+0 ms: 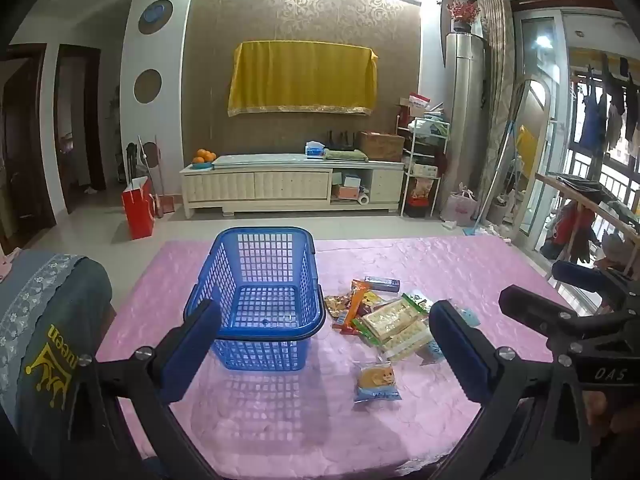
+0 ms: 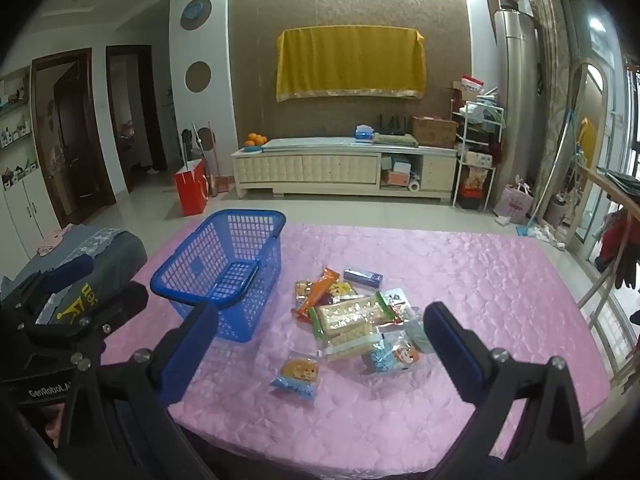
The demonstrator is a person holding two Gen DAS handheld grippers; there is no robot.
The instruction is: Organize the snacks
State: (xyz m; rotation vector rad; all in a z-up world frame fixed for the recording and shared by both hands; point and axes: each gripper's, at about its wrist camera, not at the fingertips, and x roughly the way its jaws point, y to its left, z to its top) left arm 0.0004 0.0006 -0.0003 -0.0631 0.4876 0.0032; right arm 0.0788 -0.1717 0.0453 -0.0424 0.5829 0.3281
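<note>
An empty blue plastic basket point(image 1: 260, 280) point(image 2: 224, 268) stands on the pink tablecloth point(image 1: 460, 272) point(image 2: 460, 280). To its right lies a pile of wrapped snacks point(image 1: 392, 316) point(image 2: 352, 316), with green-edged cracker packs on top. One small blue cookie packet point(image 1: 377, 383) point(image 2: 297, 375) lies apart, nearer the front edge. My left gripper point(image 1: 326, 338) hangs open over the front of the table, its left finger in front of the basket. My right gripper point(image 2: 320, 340) is open too, hovering before the snack pile with nothing between its fingers.
A chair back draped in grey cloth with a yellow crown print point(image 1: 52, 340) point(image 2: 96, 268) stands at the table's left. The other gripper shows at the right edge point(image 1: 560, 320) and left edge point(image 2: 76, 320). Beyond the table are a TV cabinet point(image 1: 292, 184) and a red bag point(image 1: 138, 208).
</note>
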